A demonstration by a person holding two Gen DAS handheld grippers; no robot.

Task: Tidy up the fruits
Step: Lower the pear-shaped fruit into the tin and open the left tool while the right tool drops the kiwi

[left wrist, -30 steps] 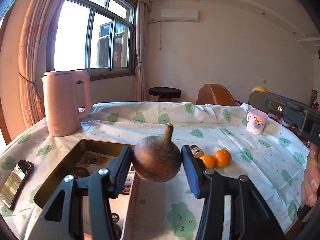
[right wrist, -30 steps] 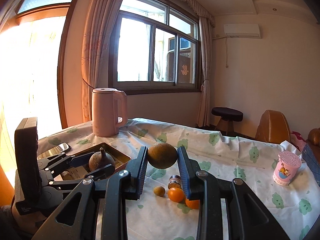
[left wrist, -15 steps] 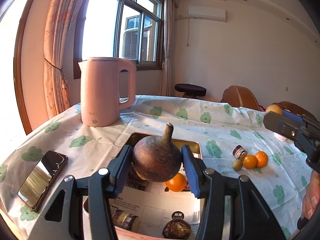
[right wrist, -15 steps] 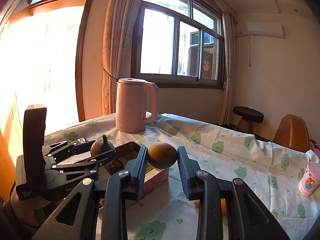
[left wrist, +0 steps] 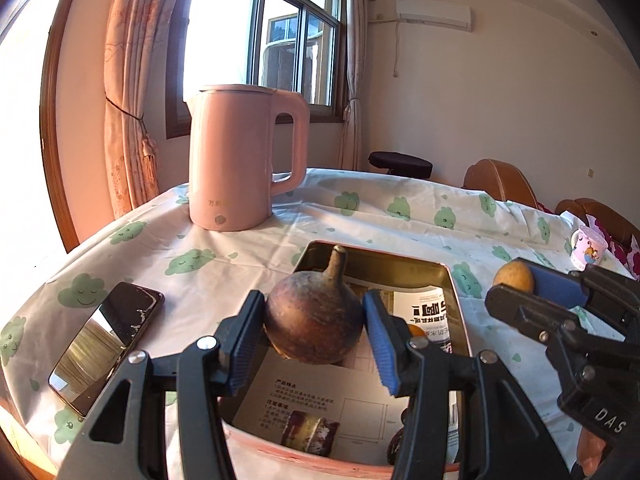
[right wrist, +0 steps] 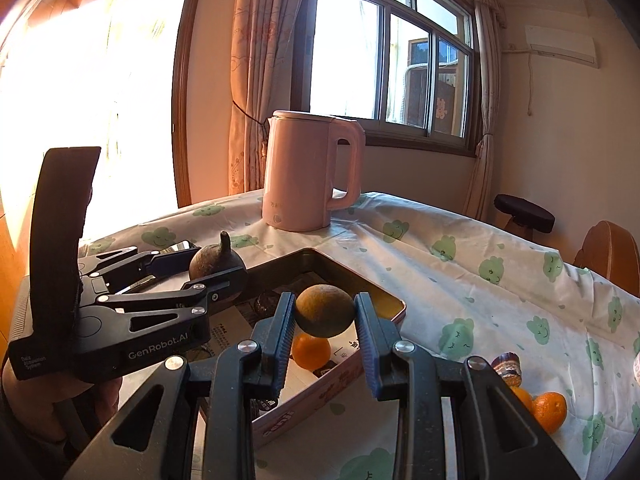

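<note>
My left gripper is shut on a dark brown, pear-shaped fruit with a stem, held over the open metal tin. In the right wrist view the same left gripper and fruit hang over the tin's left side. My right gripper is shut on a round greenish-brown fruit, above the tin and an orange lying in it. From the left wrist view the right gripper enters at right with that fruit. Two oranges lie on the tablecloth.
A pink kettle stands behind the tin. A phone lies at the table's left. A small jar sits by the loose oranges, a pink cup at far right. Papers and dark items line the tin. A stool and chairs stand beyond.
Both grippers have carried their fruits leftward to over the tin. The kettle and tin now loom closer, and the loose oranges have slid to the right edge of view.
</note>
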